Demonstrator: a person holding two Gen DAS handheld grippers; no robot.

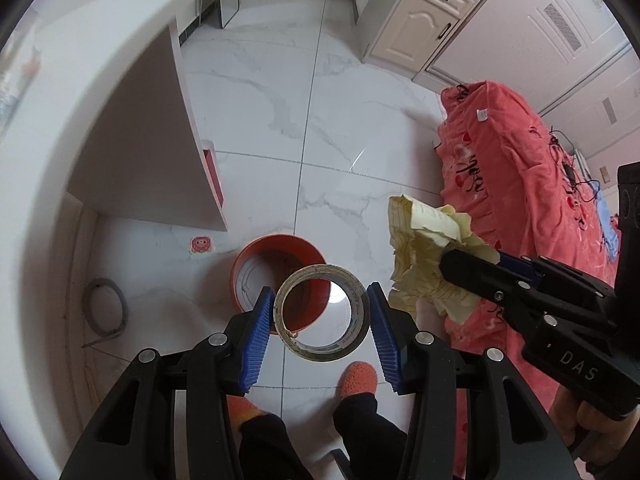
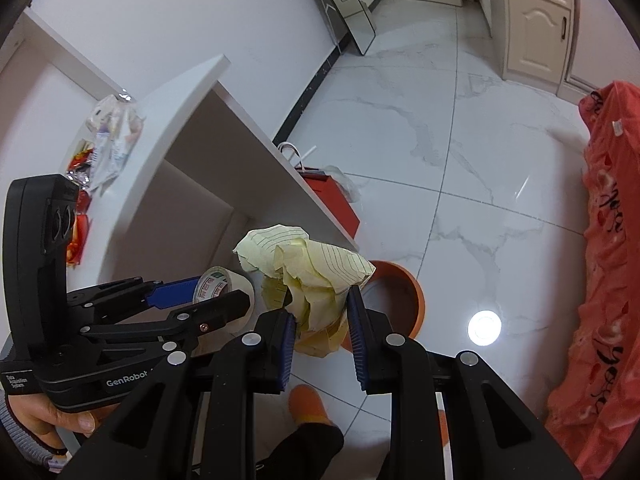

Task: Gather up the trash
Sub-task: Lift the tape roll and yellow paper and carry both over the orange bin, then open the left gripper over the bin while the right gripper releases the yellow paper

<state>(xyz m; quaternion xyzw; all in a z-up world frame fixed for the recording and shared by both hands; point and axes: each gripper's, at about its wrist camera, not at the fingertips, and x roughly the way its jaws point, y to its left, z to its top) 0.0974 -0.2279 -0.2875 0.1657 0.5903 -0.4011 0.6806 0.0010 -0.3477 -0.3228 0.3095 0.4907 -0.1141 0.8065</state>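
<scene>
In the lower middle of the left wrist view, the left hand-held gripper frames a roll of clear packing tape. The roll touches the blue pad on its left side, but a gap shows between it and the pad on its right, so I cannot tell whether the jaws are pinching it or letting it go. It hangs directly above the mouth of the orange trash bin on the white marble floor.

The tape roll looks light but rigid, a hard cardboard ring with slick film sides. It should be gripped across its flat faces or its outer rim, and it will probably slip if squeezed only lightly.

The right hand-held gripper is clenched on a crumpled wad of yellow lined paper, held near the centre of its own view, just left of the bin. The paper is very light, soft and springy. It gives under the pads, so a bite deep into the bulk of the wad holds better than a loose corner, which may tear or unfold.

More wrappers lie on the white counter at the left.
</scene>
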